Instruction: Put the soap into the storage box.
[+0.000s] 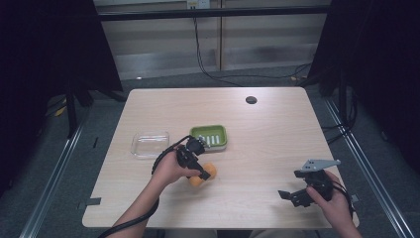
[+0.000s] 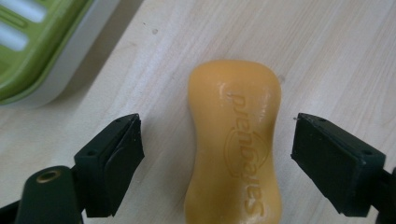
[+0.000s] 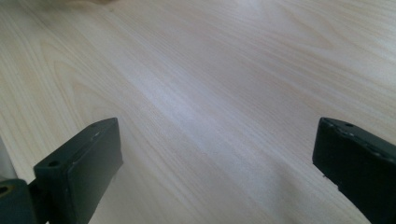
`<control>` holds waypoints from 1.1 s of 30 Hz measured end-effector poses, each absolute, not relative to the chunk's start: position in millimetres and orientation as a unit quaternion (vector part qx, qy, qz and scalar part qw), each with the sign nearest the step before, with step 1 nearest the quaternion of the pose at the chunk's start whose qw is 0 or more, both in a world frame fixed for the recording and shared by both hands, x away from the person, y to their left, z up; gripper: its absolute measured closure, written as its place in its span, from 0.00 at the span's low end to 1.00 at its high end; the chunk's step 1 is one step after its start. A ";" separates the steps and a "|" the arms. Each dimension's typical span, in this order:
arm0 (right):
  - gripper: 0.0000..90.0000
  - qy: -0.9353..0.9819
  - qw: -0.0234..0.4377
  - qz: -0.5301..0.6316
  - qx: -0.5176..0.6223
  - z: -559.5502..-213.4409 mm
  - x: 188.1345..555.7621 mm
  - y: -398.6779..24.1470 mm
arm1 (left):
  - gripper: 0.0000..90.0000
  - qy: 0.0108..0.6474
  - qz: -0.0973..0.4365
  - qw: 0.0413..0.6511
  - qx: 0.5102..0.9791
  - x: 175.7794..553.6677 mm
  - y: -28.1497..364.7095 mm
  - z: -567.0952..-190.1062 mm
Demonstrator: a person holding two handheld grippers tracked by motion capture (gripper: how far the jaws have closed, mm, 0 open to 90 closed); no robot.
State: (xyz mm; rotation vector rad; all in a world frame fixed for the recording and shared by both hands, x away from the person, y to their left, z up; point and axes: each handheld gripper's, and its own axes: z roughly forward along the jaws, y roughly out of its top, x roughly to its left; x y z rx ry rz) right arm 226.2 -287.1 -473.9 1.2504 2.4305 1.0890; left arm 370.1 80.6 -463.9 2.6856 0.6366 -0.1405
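Observation:
An orange bar of soap [image 1: 204,174] [image 2: 233,140] with embossed lettering lies flat on the wooden table [image 1: 257,144], just in front of a green soap dish [image 1: 208,128] [image 2: 28,56]. My left gripper [image 1: 200,171] [image 2: 217,140] points down over the soap with one jaw on each side of the bar. A gap of bare wood shows between each pad and the soap, so the jaws are open. My right gripper [image 1: 292,184] [image 3: 215,158] is held low over bare table near the front right corner, jaws wide open with nothing between them.
A clear shallow plastic tray [image 1: 149,144] sits left of the green dish. A small black round cap [image 1: 251,99] is set into the table near its far edge. Dark curtains and cables surround the table.

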 end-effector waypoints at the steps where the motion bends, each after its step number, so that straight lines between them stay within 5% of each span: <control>1: 0.01 0.822 0.100 0.368 0.423 -473.9 226.2 -287.1 | 0.19 0.226 -0.050 0.188 0.954 370.1 80.6 -463.9; 27: 0.01 0.821 0.099 0.369 0.423 -473.7 226.0 -286.4 | 0.40 0.225 -0.045 0.159 0.960 361.7 70.6 -471.2; 33: 0.01 0.823 0.100 0.368 0.422 -473.8 226.1 -285.8 | 0.53 0.220 -0.047 0.156 0.962 360.6 68.8 -469.9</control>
